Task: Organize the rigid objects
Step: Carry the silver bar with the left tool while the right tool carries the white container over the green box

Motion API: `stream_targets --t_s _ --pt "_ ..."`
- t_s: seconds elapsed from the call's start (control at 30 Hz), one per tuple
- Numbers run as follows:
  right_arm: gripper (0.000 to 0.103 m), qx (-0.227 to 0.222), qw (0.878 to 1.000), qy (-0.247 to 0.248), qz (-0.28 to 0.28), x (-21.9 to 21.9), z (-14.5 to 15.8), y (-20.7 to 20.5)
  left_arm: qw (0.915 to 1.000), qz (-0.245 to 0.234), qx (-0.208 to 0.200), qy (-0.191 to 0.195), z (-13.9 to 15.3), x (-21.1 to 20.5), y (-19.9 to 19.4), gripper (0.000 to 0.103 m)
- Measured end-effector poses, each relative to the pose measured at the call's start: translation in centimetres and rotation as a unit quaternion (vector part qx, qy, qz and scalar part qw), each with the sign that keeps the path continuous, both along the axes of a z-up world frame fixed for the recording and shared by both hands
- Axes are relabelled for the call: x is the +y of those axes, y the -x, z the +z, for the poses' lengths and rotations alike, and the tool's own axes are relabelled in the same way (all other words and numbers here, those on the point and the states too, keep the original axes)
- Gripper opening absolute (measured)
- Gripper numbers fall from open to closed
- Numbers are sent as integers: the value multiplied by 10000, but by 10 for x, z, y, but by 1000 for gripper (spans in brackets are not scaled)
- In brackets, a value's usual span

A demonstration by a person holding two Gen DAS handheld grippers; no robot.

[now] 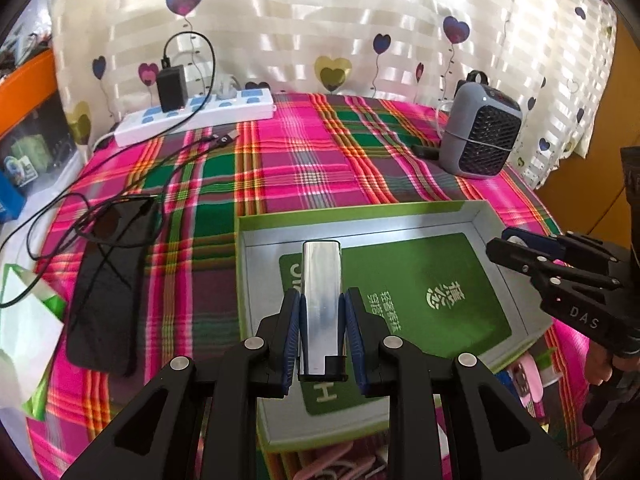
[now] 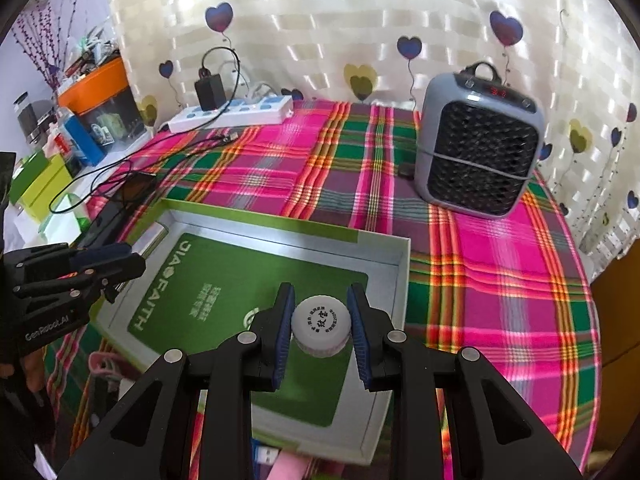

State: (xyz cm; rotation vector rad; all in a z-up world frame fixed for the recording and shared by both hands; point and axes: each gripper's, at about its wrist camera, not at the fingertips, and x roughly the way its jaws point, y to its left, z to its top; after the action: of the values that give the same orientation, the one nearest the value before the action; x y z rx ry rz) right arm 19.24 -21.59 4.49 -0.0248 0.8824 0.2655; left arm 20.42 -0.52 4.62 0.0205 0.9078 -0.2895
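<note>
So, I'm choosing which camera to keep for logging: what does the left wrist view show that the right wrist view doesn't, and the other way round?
Only the left wrist view shows the left gripper shut on a silver metal bar seen lengthwise, and the whole black phone under its cable.

Only the right wrist view shows the right gripper shut on a white capped bottle, the heater's red display, and the orange bin on the side shelf.

Both show the green-lined box, grey heater, white power strip and plaid cloth.
</note>
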Motion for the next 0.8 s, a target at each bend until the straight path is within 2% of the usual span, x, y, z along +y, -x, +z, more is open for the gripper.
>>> stream_targets --t_s 0.5,0.63,0.8 --pt "28 203 9998 66 -11 2 -19 -33 9998 36 176 -38 -17 -7 -19 22" --pt "28 192 9994 273 25 8 -25 -36 9998 46 203 -73 -22 -8 -21 22" --pt "28 269 9991 324 94 14 -30 -40 9994 80 158 -283 -27 -11 -23 22"
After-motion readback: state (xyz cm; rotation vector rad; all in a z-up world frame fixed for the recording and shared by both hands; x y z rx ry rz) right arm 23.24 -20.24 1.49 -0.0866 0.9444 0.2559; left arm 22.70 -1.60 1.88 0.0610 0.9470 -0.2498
